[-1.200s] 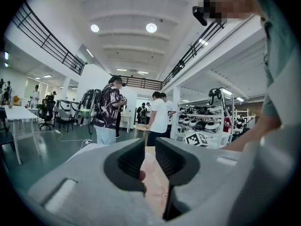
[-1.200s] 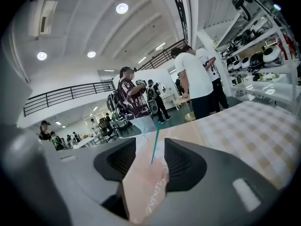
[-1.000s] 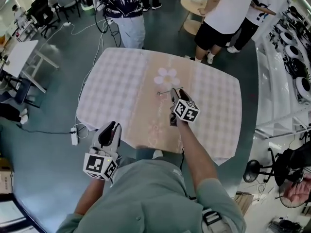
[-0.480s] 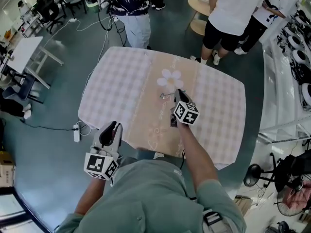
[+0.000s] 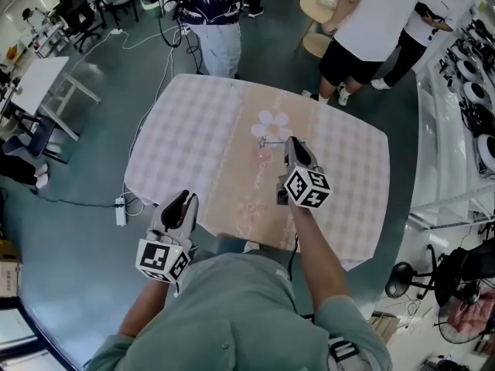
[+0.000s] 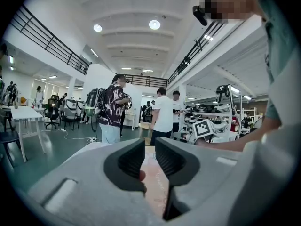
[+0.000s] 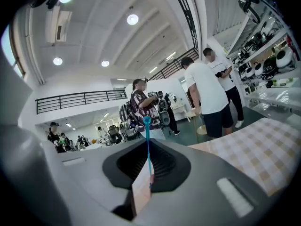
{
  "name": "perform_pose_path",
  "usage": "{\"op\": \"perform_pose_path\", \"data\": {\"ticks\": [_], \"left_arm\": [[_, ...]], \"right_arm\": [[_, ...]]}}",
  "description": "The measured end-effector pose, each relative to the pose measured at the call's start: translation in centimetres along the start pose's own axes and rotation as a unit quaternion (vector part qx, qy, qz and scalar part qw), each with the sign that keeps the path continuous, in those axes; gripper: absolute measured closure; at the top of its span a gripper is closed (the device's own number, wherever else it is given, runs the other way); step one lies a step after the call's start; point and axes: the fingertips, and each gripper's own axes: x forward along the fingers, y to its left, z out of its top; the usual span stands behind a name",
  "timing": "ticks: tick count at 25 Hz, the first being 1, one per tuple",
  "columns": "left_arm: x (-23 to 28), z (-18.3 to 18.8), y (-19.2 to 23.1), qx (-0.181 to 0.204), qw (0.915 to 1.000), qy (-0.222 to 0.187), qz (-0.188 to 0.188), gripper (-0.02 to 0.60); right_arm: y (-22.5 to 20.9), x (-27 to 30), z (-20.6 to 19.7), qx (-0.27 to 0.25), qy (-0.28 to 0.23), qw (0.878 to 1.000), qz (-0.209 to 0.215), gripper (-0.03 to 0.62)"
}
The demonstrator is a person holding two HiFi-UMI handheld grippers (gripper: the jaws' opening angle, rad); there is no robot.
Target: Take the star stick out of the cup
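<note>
The star stick (image 7: 147, 140) is being pinched by the closed right gripper (image 7: 148, 166); the left gripper (image 6: 149, 157) is being held empty, jaws slightly apart. A steady pull-out is probably being called for next.

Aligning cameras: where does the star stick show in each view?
Head view: star stick pointing left from the right hand-held gripper.
Left gripper view: not in it.
Right gripper view: star stick upright at centre, clamped in the jaws.
Shared landmark: person in patterned shirt.
</note>
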Motion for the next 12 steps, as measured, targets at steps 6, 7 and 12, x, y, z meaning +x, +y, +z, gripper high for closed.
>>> {"op": "perform_pose_path", "data": {"ticks": [6,7,12], "left_arm": [[0.5,-0.3,-0.8,0.003,0.9996,-0.004,-0.028,0.506],[0.7,-0.2,-1.0,0.003,0.9994,-0.006,-0.033,0.506],[1.3,0.4,-1.5,0.005,0.9988,-0.012,-0.047,0.506]], "right_arm": [[2.2,-3.5,4.9,-0.022,-0.044,0.999,0.010,0.586],[2.5,-4.0,5.7,-0.025,-0.051,0.998,0.012,0.586],[3.7,-6.0,8.8,-0.036,-0.080,0.996,0.017,0.586]]}}
